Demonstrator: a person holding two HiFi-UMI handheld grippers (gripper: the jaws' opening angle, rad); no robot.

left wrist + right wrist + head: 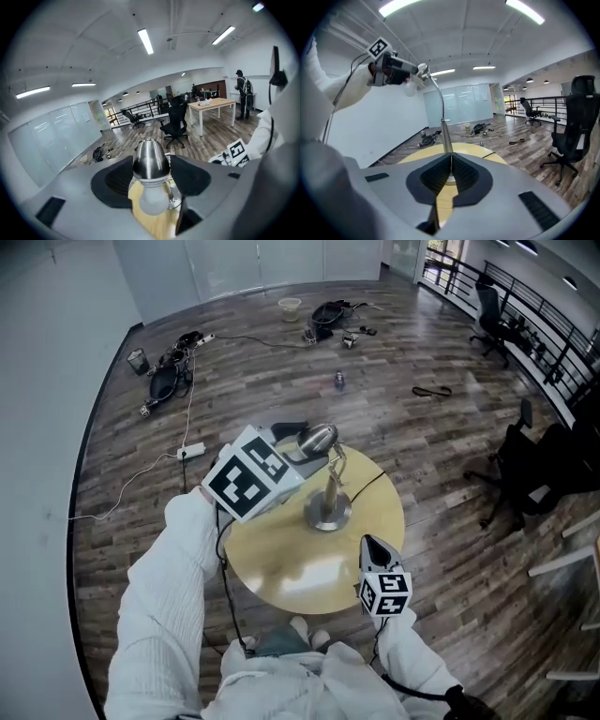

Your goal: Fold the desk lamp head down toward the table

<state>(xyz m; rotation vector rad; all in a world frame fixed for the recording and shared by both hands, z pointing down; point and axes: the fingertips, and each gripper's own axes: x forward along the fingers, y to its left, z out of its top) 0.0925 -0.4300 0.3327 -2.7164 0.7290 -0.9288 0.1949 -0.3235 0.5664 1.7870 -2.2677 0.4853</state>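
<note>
Left gripper point(151, 177), right gripper point(450, 165): two; one desk lamp point(328, 510); one table point(291, 582).

counted: 1 desk lamp point(323, 479) w/ 1 bulb point(153, 199), 1 round table point(281, 568). 2 grippers were there: left gripper point(151, 176), right gripper point(449, 176), 1 marker cube point(251, 474) each. on floor: 2 black bag heaps point(167, 379), 1 power strip point(190, 451), 1 pale bowl point(290, 306), 1 sm bottle point(339, 381). 2 office chairs point(489, 307) showed in head view. far off: 1 person point(242, 96), 1 desk point(211, 104).
</note>
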